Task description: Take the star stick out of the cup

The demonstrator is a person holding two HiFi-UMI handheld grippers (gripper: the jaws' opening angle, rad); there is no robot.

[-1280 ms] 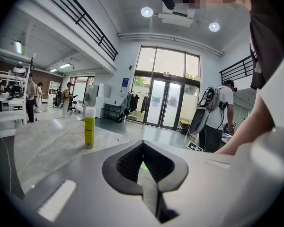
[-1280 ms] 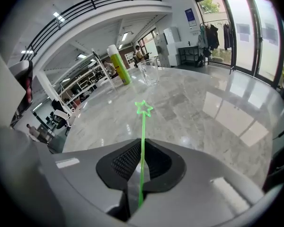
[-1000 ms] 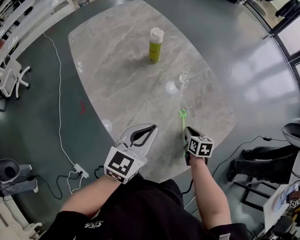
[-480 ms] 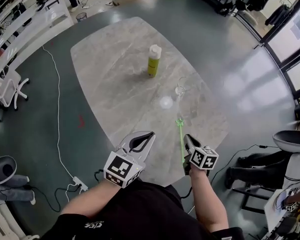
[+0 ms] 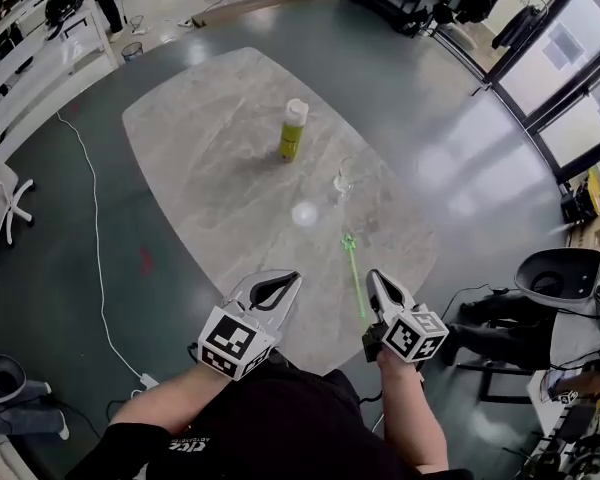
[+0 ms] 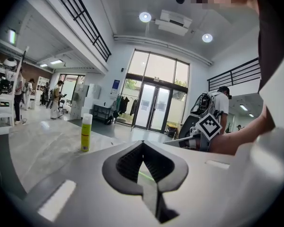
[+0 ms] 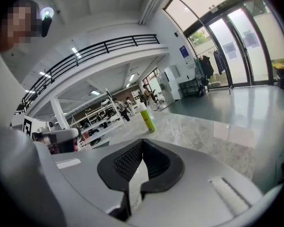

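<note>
The green star stick [image 5: 354,276] lies flat on the marble table [image 5: 210,168], star end pointing away from me toward the clear glass cup [image 5: 343,181]. It rests between my two grippers near the table's front edge. My right gripper [image 5: 371,274] sits just right of the stick, apart from it, jaws shut with nothing between them [image 7: 142,142]. My left gripper [image 5: 293,276] hovers left of the stick, also shut and empty [image 6: 142,145]. A green streak of the stick [image 6: 146,176] shows behind the left jaws.
A yellow-green spray bottle [image 5: 293,130] with a white cap stands at the middle of the table, beyond the cup. A dark chair [image 5: 560,278] stands right of the table. A white cable [image 5: 92,238] runs along the floor at the left.
The stick, earlier under the right gripper's tips, now lies free on the table to its left. Both grippers have drawn back toward the near edge.
</note>
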